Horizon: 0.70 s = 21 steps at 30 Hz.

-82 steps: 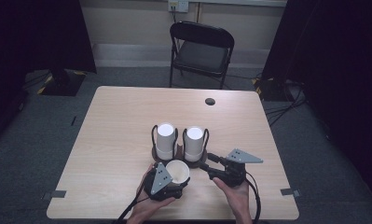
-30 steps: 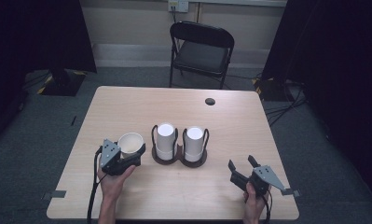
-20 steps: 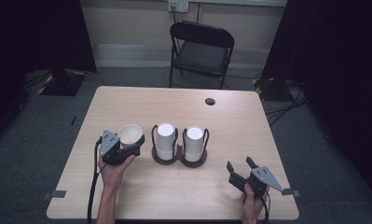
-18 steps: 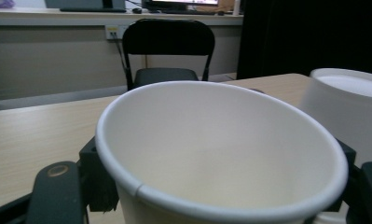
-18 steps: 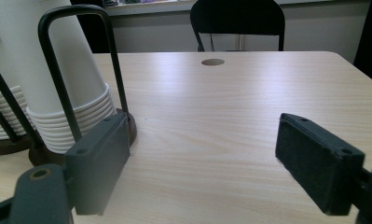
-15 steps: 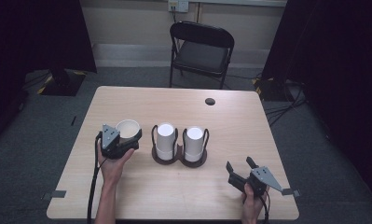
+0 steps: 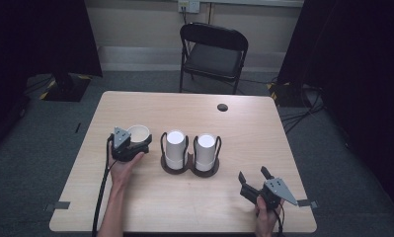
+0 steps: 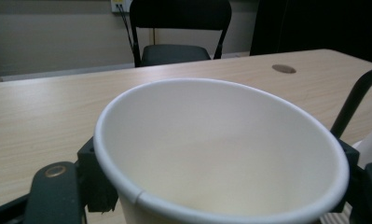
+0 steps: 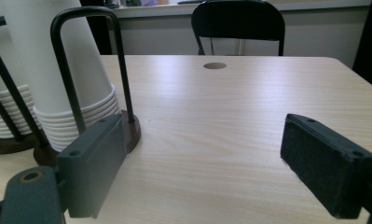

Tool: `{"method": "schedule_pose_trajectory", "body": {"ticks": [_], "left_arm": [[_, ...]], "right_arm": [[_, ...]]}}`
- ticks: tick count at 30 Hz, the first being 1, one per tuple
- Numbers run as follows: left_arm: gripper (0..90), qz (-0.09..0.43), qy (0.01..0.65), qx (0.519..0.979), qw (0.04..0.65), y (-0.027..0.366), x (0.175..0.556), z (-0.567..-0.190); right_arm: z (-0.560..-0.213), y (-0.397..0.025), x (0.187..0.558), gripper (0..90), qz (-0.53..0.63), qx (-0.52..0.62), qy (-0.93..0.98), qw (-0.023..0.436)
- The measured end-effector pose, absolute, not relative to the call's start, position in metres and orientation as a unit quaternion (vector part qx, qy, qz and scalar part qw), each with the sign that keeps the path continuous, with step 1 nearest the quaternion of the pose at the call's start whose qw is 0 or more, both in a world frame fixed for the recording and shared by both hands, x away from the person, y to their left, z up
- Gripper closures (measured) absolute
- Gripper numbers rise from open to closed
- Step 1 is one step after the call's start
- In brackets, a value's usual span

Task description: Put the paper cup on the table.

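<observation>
A white paper cup [image 7: 138,133] stands upright with its mouth up, left of the cup holder, and my left gripper [image 7: 135,143] is shut on it. In the left gripper view the cup [image 8: 221,154] sits between the black jaws, its inside empty. A dark two-ring holder [image 7: 190,168] at the table's middle carries two upside-down stacks of white cups [image 7: 175,148] [image 7: 205,150]. My right gripper [image 7: 254,181] rests near the front right edge, open, nothing between its pads [image 9: 93,163]. The cup stacks [image 9: 67,70] appear at the left of its view.
A wooden table [image 7: 258,133] has a round cable hole [image 7: 222,107] at the back right. A black folding chair [image 7: 212,54] stands behind the table. Cables trail from both grippers toward the front edge.
My left gripper carried the single cup from in front of the holder out to the left, then slightly back. My right gripper pulled back to the front right corner and stays open.
</observation>
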<state>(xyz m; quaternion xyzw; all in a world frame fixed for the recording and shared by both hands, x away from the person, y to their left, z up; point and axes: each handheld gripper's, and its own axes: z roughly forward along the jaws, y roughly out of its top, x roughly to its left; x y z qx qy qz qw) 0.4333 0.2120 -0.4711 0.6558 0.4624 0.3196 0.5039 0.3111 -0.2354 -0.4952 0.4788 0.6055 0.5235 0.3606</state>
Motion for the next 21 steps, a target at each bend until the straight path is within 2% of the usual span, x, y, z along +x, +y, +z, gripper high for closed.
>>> {"method": "schedule_pose_trajectory", "body": {"ticks": [15, 21], "left_arm": [[20.8, 0.299, 0.471, 0.671, 0.489, 0.218, 0.439, -0.488], [16.9, 0.292, 0.473, 0.677, 0.483, 0.219, 0.436, -0.491]], "right_arm": [[-0.495, -0.234, 0.313, 13.8, 0.521, 0.472, 0.619, 0.349], [-0.495, -0.234, 0.314, 13.9, 0.522, 0.476, 0.618, 0.346]]}}
